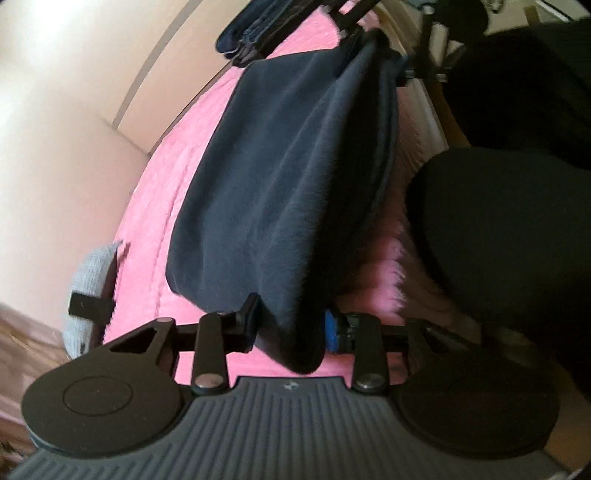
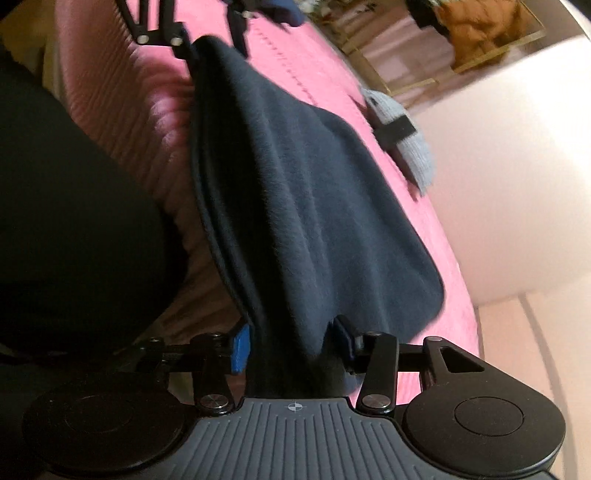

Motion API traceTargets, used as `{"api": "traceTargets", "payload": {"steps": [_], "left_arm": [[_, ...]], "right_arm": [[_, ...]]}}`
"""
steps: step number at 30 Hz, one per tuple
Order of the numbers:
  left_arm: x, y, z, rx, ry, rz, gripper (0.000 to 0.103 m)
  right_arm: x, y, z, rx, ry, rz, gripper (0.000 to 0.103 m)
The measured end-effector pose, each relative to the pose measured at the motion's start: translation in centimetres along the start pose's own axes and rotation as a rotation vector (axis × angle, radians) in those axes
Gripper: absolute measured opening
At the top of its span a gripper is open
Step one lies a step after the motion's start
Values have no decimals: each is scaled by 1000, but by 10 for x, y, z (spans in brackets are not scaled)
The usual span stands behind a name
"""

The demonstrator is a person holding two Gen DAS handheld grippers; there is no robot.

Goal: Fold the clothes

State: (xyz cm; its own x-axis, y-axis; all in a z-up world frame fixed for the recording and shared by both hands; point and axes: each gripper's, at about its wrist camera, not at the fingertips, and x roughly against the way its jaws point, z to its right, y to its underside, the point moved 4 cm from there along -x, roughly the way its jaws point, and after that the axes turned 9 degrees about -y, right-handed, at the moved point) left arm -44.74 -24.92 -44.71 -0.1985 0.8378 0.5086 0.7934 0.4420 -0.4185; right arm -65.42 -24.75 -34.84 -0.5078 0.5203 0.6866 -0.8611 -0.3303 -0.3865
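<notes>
The dark blue cloth point(image 1: 280, 192) is held up over the pink blanket point(image 1: 147, 229), whose far edge has bare room beside it. One end is pinched in the half-open left gripper point(image 1: 291, 325), the other in the half-open right gripper point(image 2: 291, 343).

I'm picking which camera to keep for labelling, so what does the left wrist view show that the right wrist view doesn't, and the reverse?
Only the left wrist view shows the stack of dark folded clothes at the far end of the pink bed cover.

Only the right wrist view shows a brown furry thing on the floor beyond the bed.

Both show the navy cloth stretched between the left gripper and the right gripper, each clamped on one end, and the light blue knit item with its black band.
</notes>
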Motion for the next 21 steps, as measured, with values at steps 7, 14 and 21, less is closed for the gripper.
{"api": "traceTargets", "payload": {"steps": [7, 14, 21], "left_arm": [[18, 38, -49, 317, 50, -66, 49], [7, 66, -114, 693, 1, -106, 55], [-47, 67, -159, 969, 135, -98, 70]], "right_arm": [[31, 30, 28, -277, 38, -67, 61], [41, 36, 118, -841, -40, 162, 86], [-25, 47, 200, -1293, -293, 344, 86]]}}
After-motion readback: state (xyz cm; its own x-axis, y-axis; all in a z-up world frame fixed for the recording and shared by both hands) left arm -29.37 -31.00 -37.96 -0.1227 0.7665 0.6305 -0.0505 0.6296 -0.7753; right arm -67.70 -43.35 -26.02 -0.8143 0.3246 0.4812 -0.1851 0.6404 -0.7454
